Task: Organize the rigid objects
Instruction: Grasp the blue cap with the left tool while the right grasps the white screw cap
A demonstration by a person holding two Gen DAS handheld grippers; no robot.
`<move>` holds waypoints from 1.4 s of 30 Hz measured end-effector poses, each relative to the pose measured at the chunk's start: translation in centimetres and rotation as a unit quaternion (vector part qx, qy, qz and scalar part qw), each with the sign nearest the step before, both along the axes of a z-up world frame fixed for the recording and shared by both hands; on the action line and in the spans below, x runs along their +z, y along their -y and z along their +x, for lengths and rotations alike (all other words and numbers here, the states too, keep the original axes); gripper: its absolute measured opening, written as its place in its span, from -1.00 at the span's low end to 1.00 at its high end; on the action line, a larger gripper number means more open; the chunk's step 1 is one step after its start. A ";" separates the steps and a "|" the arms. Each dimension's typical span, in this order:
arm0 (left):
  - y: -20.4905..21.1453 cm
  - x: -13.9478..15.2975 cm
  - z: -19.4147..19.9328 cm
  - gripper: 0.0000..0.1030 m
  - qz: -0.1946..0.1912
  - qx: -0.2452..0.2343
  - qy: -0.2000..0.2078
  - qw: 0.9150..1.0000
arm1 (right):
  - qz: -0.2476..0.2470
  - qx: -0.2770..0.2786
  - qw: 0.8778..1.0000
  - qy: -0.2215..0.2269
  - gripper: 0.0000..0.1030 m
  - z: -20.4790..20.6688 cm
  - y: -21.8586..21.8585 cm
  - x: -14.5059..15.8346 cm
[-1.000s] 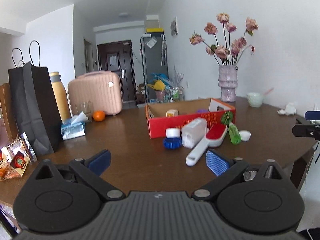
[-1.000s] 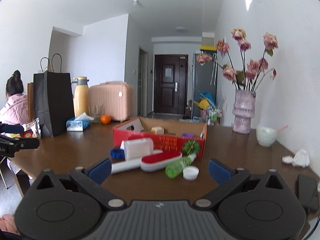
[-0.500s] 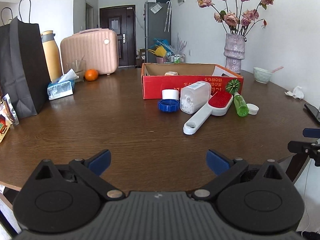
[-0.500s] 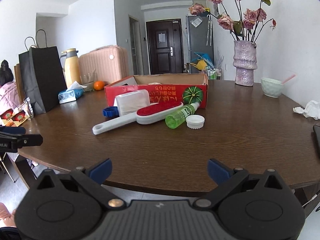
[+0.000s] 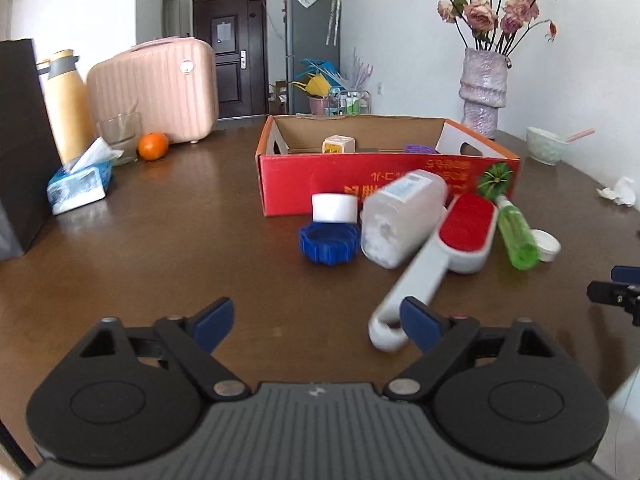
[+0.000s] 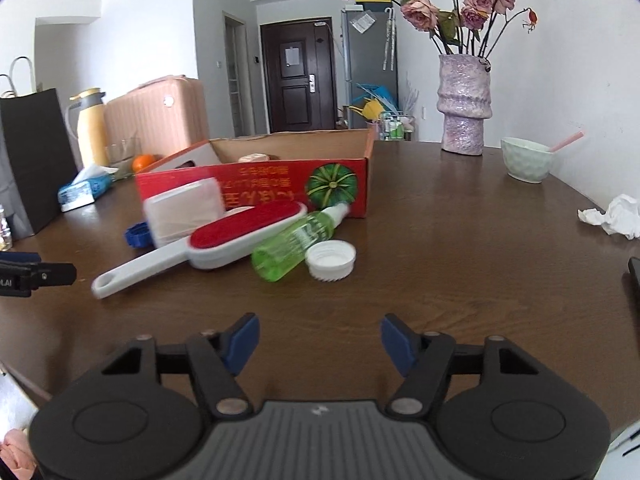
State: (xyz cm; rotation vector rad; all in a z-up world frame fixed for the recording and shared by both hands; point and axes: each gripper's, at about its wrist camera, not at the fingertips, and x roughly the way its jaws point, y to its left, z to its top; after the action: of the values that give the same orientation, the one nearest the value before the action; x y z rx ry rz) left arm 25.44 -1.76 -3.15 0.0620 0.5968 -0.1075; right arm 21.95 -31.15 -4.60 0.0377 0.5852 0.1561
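A red cardboard box (image 5: 344, 176) (image 6: 256, 188) stands open-topped on the brown table. In front of it lie a red-and-white lint brush (image 5: 452, 240) (image 6: 224, 242), a clear plastic jar (image 5: 400, 220), a blue lid (image 5: 329, 243), a white roll (image 5: 334, 208), a green spray bottle (image 5: 516, 236) (image 6: 298, 240) and a white cap (image 6: 331, 259). My left gripper (image 5: 316, 322) hovers just short of the brush handle's end, jaws closing, nothing between them. My right gripper (image 6: 318, 340) hangs over bare table before the bottle and cap, jaws closing on nothing.
A pink suitcase (image 5: 156, 88), yellow flask (image 5: 66, 100), glass, orange (image 5: 153, 145), tissue pack (image 5: 78, 186) and black bag (image 5: 20, 140) line the left. A vase of roses (image 6: 464, 108), a bowl (image 6: 526, 158) and crumpled tissue (image 6: 612, 216) stand at the right.
Both grippers have come forward and down toward the objects before the box, which now look much larger. Both pairs of jaws have narrowed, the right one more.
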 end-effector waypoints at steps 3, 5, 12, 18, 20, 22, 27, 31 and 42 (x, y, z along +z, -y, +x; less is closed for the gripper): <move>-0.1 -0.2 2.9 0.74 -0.003 -0.013 -0.003 1.000 | -0.006 -0.007 1.000 -0.007 0.17 2.4 0.3 -0.3; 0.1 -0.6 5.0 0.70 0.005 -0.015 -0.013 1.000 | -0.016 -0.010 1.000 -0.014 0.13 4.0 0.3 -0.5; 0.9 -2.1 9.4 0.50 0.028 -0.025 -0.023 0.999 | -0.041 -0.009 0.999 -0.020 0.09 7.6 0.1 -0.7; 0.7 -2.8 11.0 0.26 0.005 -0.038 -0.034 0.999 | -0.045 -0.001 0.999 -0.025 -0.03 9.1 -0.1 -1.1; 0.6 -3.0 11.1 0.13 0.000 -0.043 -0.036 0.998 | -0.043 0.000 0.999 -0.025 -0.07 9.5 -0.2 -1.2; 0.6 -2.9 11.0 0.02 0.000 -0.045 -0.034 0.998 | -0.041 0.002 0.999 -0.027 -0.15 9.8 -0.3 -1.3; 0.3 -2.5 9.7 0.01 -0.004 -0.045 -0.035 0.998 | -0.034 0.006 0.999 -0.026 -0.59 10.1 -0.5 -1.2; -0.4 -2.2 7.5 0.02 -0.009 -0.038 -0.038 0.998 | -0.030 0.007 0.999 -0.025 -0.63 9.4 -0.5 -1.1; -4.1 -1.7 2.4 0.01 -0.136 -0.023 -0.086 0.987 | -0.044 0.011 0.998 -0.034 -0.03 10.8 0.1 -1.1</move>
State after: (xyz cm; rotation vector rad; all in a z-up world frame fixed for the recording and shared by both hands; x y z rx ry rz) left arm 27.89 2.34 -4.83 -0.1992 0.7484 -0.2405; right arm 32.78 -31.23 -5.67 -0.0495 0.6609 0.1510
